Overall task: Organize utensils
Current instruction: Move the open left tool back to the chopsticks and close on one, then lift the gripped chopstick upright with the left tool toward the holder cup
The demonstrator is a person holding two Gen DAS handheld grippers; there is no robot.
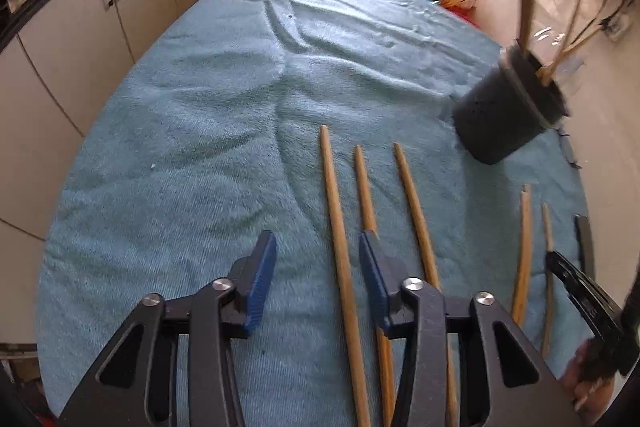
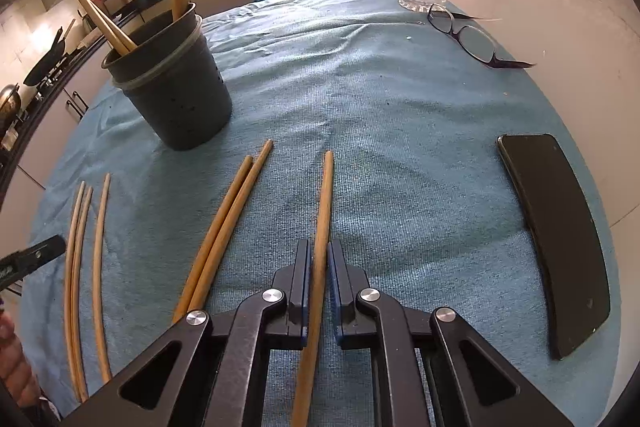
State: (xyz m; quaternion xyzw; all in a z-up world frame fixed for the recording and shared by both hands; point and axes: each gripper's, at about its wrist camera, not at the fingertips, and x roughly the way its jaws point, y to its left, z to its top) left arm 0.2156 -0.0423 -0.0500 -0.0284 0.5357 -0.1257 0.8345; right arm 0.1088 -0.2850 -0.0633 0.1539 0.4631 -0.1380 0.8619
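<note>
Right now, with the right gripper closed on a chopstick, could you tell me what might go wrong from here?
The right gripper pinches its chopstick near one end, so the long free end could swing or slip when lifted. The holder already has sticks leaning across its mouth, which could block insertion. The left gripper straddles one chopstick while a finger lies over its neighbour, which could get nudged.

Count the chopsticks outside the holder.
6: three pale chopsticks at the left, a darker pair touching in the middle, one chopstick clamped in the right gripper. None seem hidden.
</note>
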